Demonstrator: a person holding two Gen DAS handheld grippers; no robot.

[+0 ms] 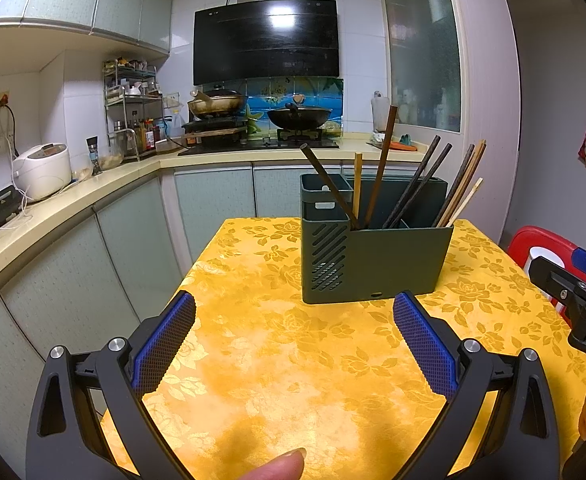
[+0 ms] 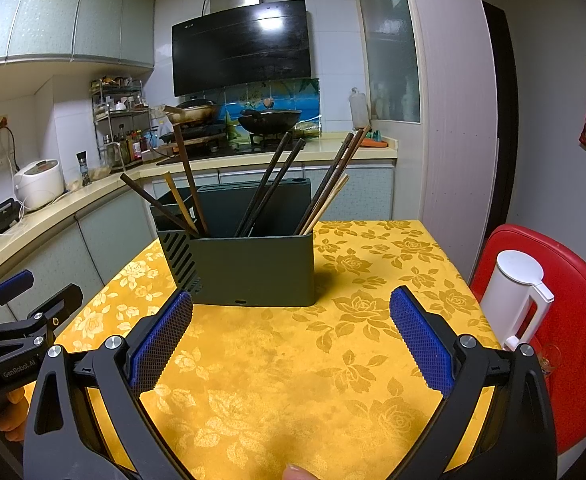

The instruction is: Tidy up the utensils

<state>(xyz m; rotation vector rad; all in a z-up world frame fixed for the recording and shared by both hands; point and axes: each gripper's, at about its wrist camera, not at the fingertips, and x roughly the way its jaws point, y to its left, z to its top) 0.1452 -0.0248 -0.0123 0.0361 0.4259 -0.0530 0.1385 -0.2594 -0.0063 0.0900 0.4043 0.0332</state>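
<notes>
A: Left wrist view: why does the left gripper (image 1: 293,336) hang spread and empty?

B: The caddy (image 1: 373,256) sits by the table (image 1: 253,380) far edge, chopsticks (image 1: 417,188) leaning inside.

A: Right wrist view?

B: The right gripper (image 2: 291,330) is likewise spread, facing it, probably to sort.

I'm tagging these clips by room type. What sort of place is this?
A home kitchen, almost certainly: a range hood hangs over woks on a gas stove, a rice cooker sits on the counter, and a green chopstick holder stands on a yellow-clothed table.
</notes>
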